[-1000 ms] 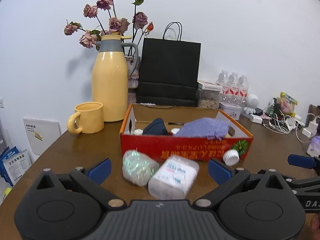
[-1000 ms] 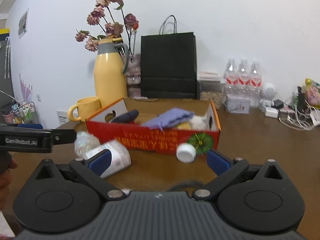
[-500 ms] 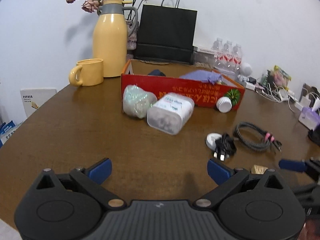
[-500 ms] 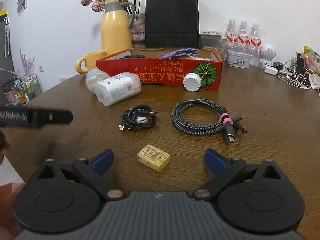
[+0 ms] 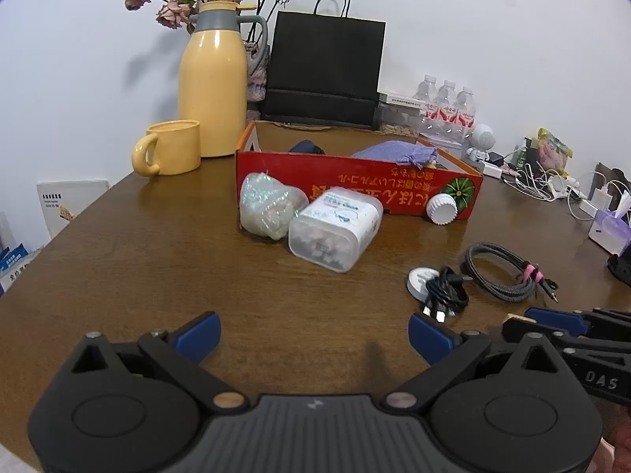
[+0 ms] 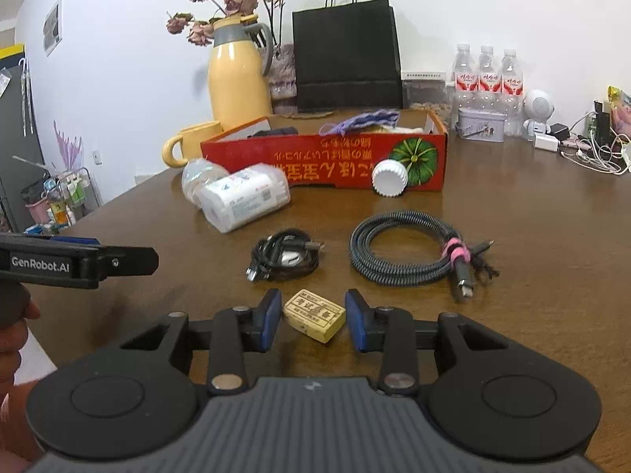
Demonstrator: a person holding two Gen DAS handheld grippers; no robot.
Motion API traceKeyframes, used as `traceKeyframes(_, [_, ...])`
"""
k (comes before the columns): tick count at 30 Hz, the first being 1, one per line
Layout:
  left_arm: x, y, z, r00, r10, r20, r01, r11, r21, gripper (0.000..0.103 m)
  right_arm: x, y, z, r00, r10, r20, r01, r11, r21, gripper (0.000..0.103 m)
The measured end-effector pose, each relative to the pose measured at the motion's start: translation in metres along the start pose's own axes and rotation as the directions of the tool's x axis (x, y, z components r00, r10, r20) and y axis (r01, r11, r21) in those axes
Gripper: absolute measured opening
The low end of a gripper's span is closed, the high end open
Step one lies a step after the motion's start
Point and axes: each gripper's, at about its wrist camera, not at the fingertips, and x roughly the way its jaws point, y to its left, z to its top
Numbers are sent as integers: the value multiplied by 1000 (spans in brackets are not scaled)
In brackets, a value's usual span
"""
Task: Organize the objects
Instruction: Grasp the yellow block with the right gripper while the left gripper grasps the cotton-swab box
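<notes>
A small yellow eraser block (image 6: pixel 314 315) lies on the brown table between the blue pads of my right gripper (image 6: pixel 314 321); the jaws are closing round it with small gaps on both sides. My left gripper (image 5: pixel 313 335) is wide open and empty above bare table. A red cardboard box (image 5: pixel 355 189) (image 6: pixel 327 161) holds a purple cloth (image 5: pixel 396 151) and dark items. In front of it lie a clear jar on its side (image 5: pixel 335 228), a shiny plastic bundle (image 5: pixel 268 205), a white cap (image 6: pixel 389 177), a black cable (image 6: pixel 286 258) and a braided cable (image 6: pixel 410 252).
A yellow thermos (image 5: pixel 213 79), a yellow mug (image 5: pixel 169 148), a black paper bag (image 5: pixel 325 71) and dried flowers stand behind the box. Water bottles (image 6: pixel 487 79), a tin and chargers with cords (image 5: pixel 552 185) crowd the right. The left gripper's side (image 6: pixel 75 262) shows in the right wrist view.
Both grippers pulled back from the box and tilted down. The right gripper moved onto the eraser and its jaws narrowed around it. The left gripper stayed open.
</notes>
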Motion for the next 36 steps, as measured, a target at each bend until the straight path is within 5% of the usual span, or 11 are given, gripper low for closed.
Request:
traceKeyframes(8, [19,-5,23,996,-3,89,-1,999,49,101,8,-17,26,998,-17,61,17,1000,11,36])
traceKeyframes(13, [44,-6,44,997,-18,75,10,994,104,95,19,-30,39,996,-35,78,33,999,31,36])
traceKeyframes(18, [67,-11,61,998,-45,46,35,982,188,59,29,-38,47,995,-56,79,53,998,35,36])
traceKeyframes(21, [84,-17,68,998,-61,10,57,971,233,49,33,-44,53,994,-68,83,64,997,46,36])
traceKeyframes(25, [103,-22,77,997,-76,-19,79,962,262,58,40,-49,58,994,-76,78,72,996,44,36])
traceKeyframes(27, [112,-21,80,996,-74,-42,82,963,256,78,42,-50,59,994,-76,76,72,996,42,36])
traceKeyframes(32, [132,-12,82,989,-104,-106,124,971,203,65,53,-52,60,996,-71,53,69,997,42,36])
traceKeyframes(36, [135,-12,81,988,-119,-98,136,971,196,64,58,-50,60,997,-63,41,62,998,32,36])
